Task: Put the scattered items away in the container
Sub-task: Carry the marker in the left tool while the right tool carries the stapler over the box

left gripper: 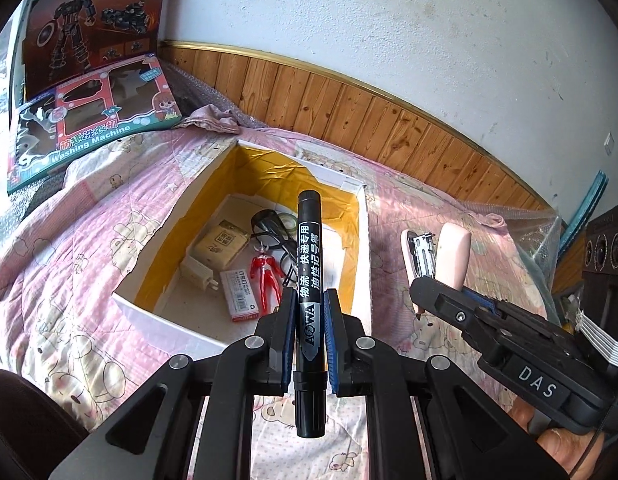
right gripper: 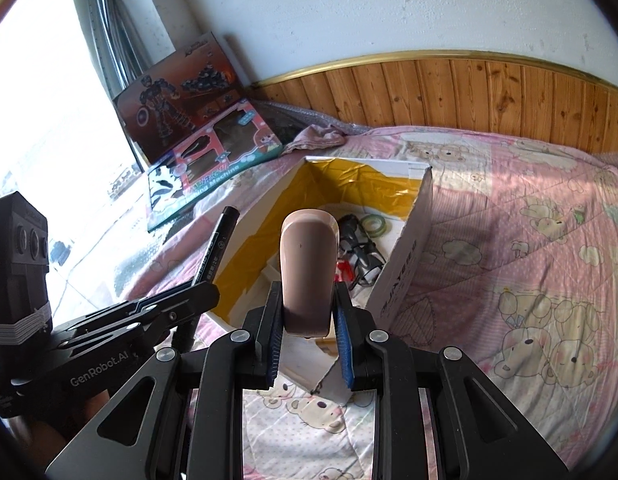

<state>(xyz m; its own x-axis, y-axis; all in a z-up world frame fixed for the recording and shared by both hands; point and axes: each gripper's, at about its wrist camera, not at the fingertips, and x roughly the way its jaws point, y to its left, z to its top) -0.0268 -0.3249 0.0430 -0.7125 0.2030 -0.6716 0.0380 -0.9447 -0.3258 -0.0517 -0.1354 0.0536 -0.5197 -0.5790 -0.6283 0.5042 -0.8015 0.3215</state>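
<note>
Left wrist view, marker [left gripper: 309, 276] clamped in left gripper [left gripper: 307, 320] — over box [left gripper: 361, 240]

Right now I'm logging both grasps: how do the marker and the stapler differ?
The marker is black, slim and printed with text; the stapler is pink, broad and plain on top. The left gripper clamps the marker, the right gripper the stapler, which gapes open. Both point toward the box.
</note>
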